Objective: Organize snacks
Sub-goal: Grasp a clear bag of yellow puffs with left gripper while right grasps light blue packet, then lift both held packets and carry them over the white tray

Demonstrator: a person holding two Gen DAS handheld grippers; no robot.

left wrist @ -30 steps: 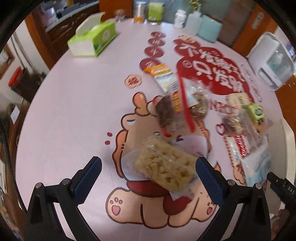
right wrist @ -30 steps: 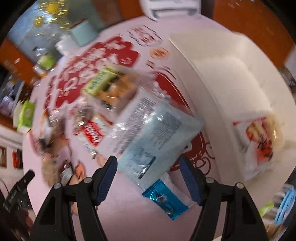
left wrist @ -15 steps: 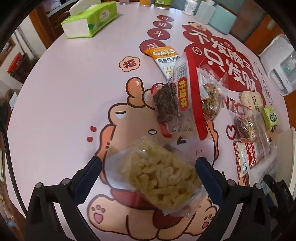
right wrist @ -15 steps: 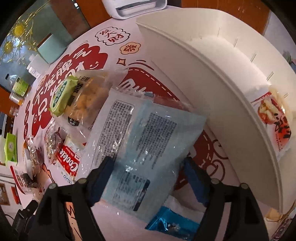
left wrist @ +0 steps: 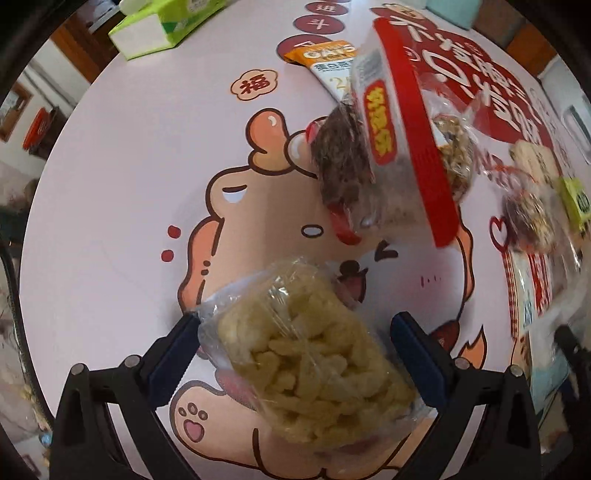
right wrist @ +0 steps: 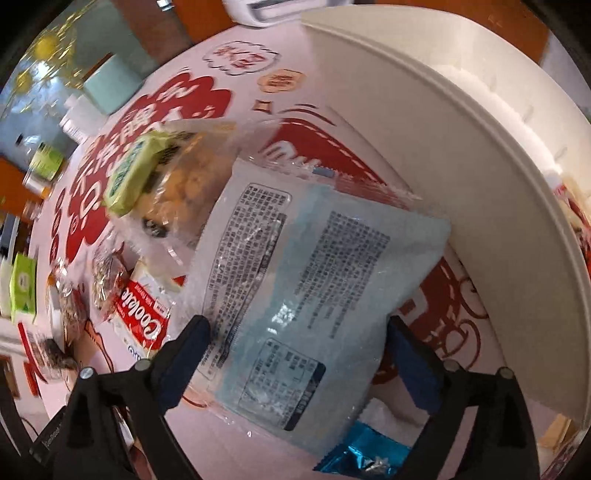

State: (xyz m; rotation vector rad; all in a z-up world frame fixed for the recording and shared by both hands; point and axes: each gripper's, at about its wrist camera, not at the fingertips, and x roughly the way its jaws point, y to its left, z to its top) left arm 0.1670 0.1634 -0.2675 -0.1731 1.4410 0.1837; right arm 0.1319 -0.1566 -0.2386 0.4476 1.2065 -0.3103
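Observation:
My left gripper is open, its jaws on either side of a clear bag of yellow puffed snacks lying on the pink tablecloth. Beyond it lies a clear pack with a red strip and dark snacks. My right gripper is open, its jaws astride a pale blue printed snack bag. A white storage box stands to its right, with a red and white packet inside.
An oats packet and a green tissue box lie farther back. In the right wrist view I see a green-labelled snack bag, a red Coolaa pack and a shiny blue wrapper.
Both grippers have moved forward and lower. The yellow puffed bag and the pale blue bag now lie between their open jaws, nearer the cameras.

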